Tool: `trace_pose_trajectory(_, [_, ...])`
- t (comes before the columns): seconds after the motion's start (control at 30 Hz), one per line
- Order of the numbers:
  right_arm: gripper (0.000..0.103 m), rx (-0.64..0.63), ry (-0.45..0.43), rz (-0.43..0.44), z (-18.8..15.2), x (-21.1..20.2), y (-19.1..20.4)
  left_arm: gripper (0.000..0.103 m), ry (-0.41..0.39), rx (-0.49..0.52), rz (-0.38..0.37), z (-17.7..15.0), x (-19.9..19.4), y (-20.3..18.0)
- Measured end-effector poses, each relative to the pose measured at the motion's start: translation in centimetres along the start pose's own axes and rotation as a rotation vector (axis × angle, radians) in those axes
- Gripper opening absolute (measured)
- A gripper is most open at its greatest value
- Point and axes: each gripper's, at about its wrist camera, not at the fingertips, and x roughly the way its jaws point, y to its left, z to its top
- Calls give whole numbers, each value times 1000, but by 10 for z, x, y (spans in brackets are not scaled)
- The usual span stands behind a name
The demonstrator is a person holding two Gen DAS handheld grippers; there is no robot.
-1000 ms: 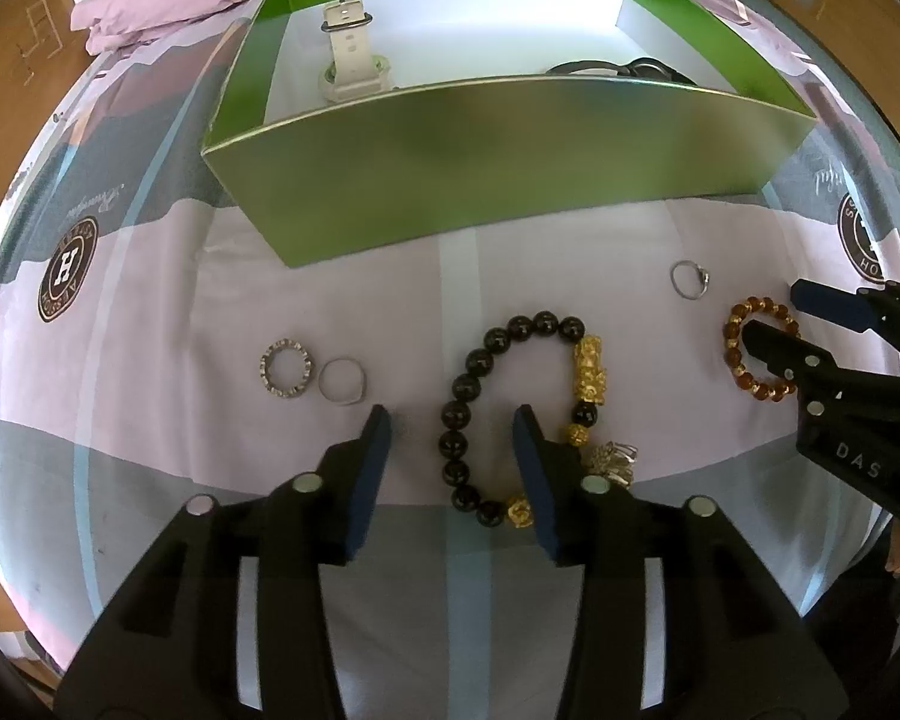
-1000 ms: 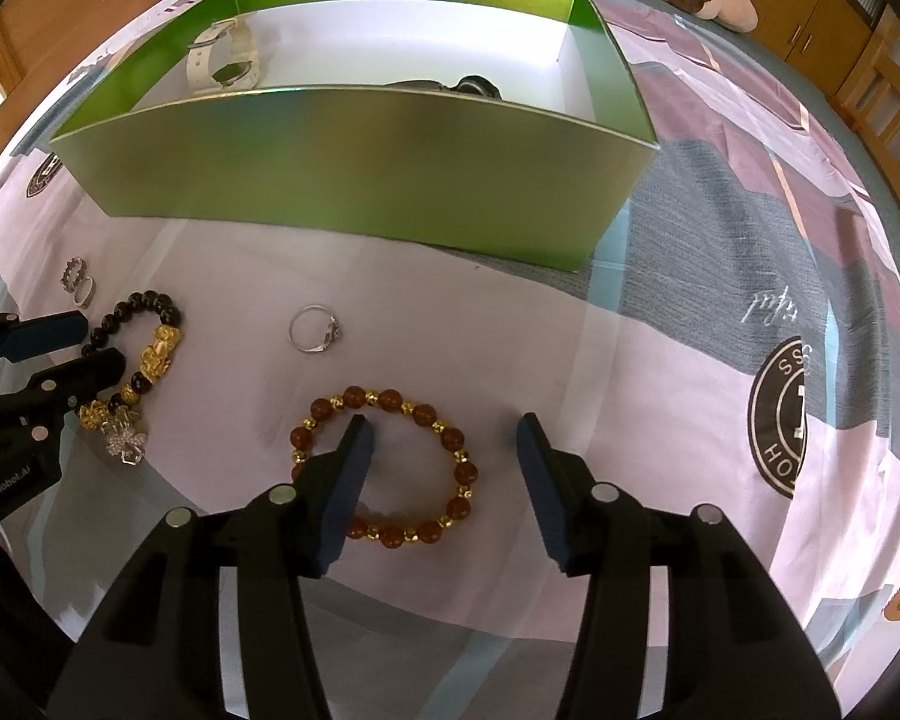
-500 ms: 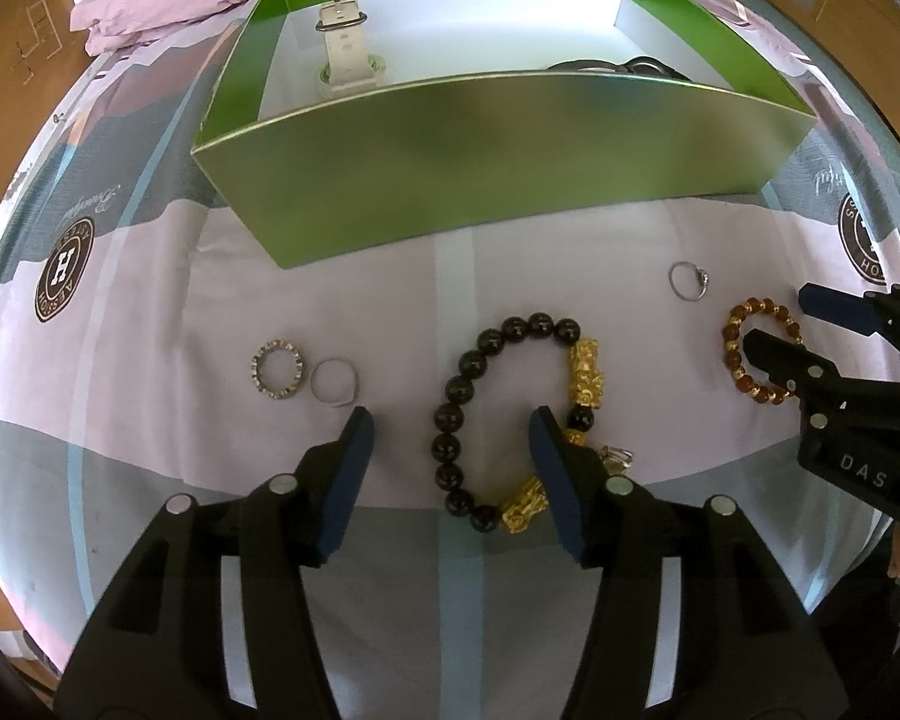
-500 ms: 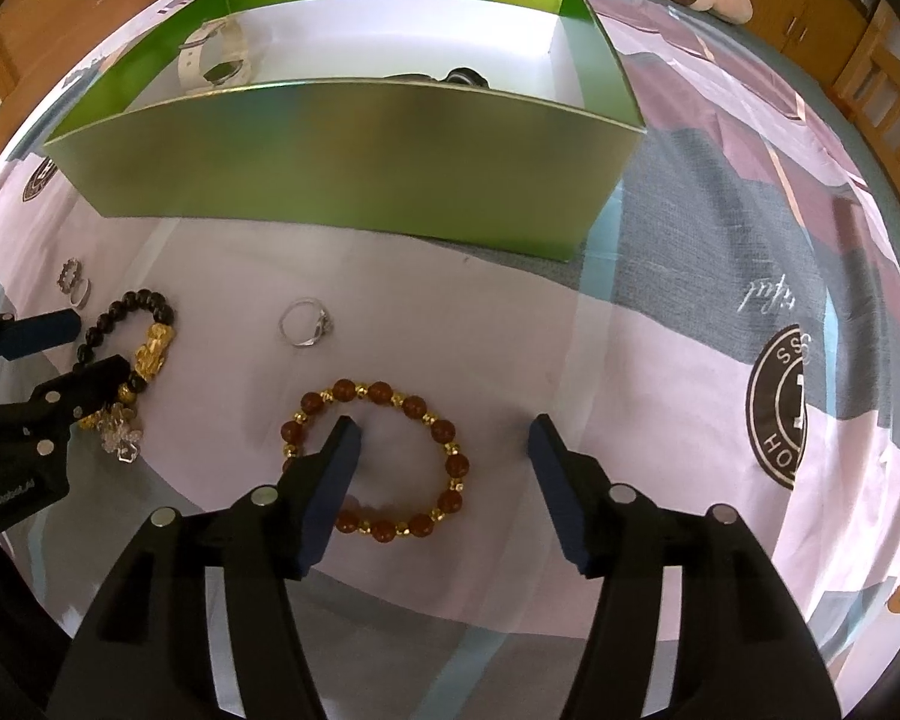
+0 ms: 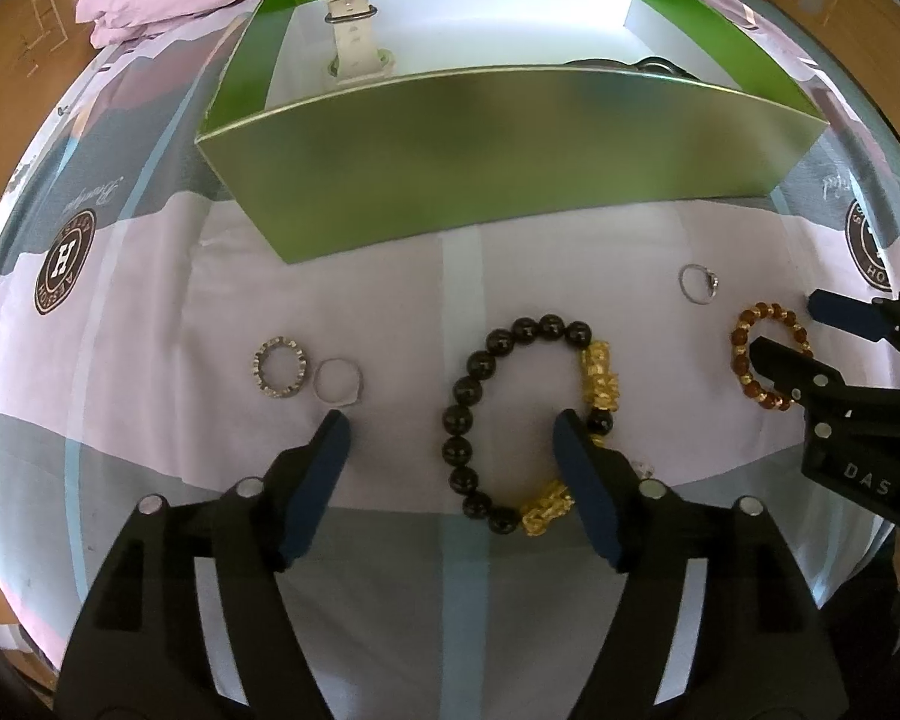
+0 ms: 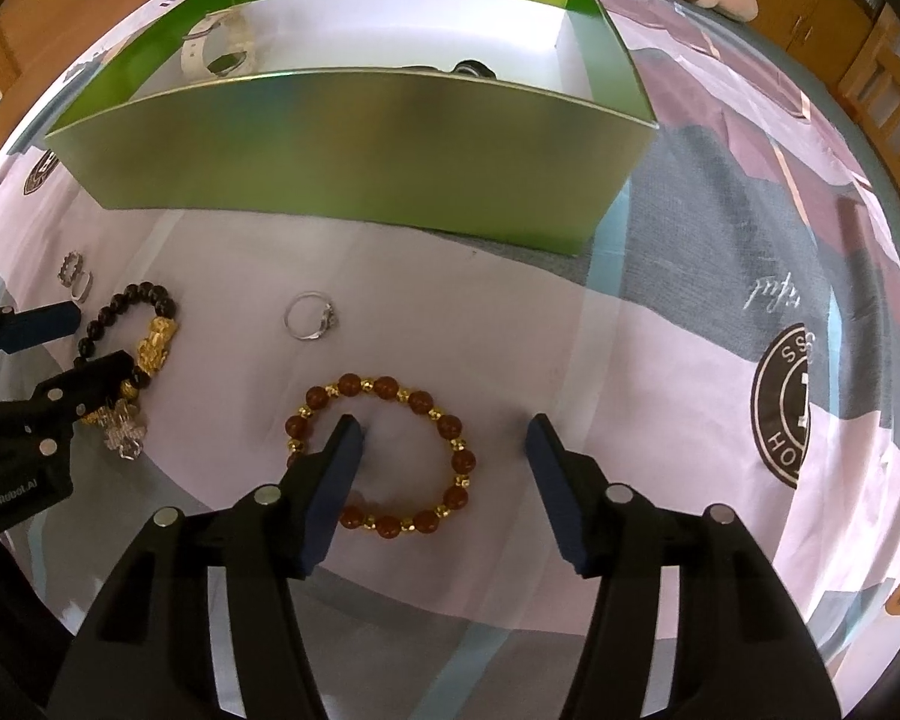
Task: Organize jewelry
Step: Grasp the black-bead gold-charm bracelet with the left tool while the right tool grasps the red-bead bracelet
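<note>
Left tool (image 5: 450, 426) spread wide, straddling black bead bracelet with gold charms (image 5: 480, 414) on patterned bedsheet (image 5: 150, 276). Right tool (image 6: 444, 438) spread wide over brown-and-gold bead bracelet (image 6: 450, 426). Green cardboard box (image 5: 510, 180) beyond holds white watch (image 5: 354, 48). Left view alone shows studded ring (image 5: 279, 369) touching plain ring (image 5: 337, 381) clearly. Right view shows clear crystal charm (image 6: 126, 435) and silver ring with stone (image 6: 309, 315).

Bedsheet (image 5: 150, 312) under green box (image 5: 510, 180), bracelets (image 5: 528, 420), rings (image 5: 279, 367)

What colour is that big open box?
The cardboard box is metallic green with a white floor, clearest in the right wrist view.
</note>
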Motion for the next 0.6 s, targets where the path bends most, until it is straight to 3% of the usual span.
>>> trace_pose_trajectory(0.1, [66,4,3,-10,2,2,-2,75,0,-1,4,0,0,0])
trace_pose_trajectory(0.17, [76,4,3,-35,2,3,-3,75,-1,-1,5,1,1,0])
trace_pose_trajectory(0.3, [78,24,2,-22,-1,4,-7,74,-3,-3,5,0,0,0])
trace_pose_trajectory(0.43, [74,30,-1,-2,-2,3,-9,41,-20,16,-15,-1,-4,-3])
trace_pose_trajectory(0.6, [37,-19,-20,49,-2,-1,-2,10,-36,43,-22,-3,-7,-11])
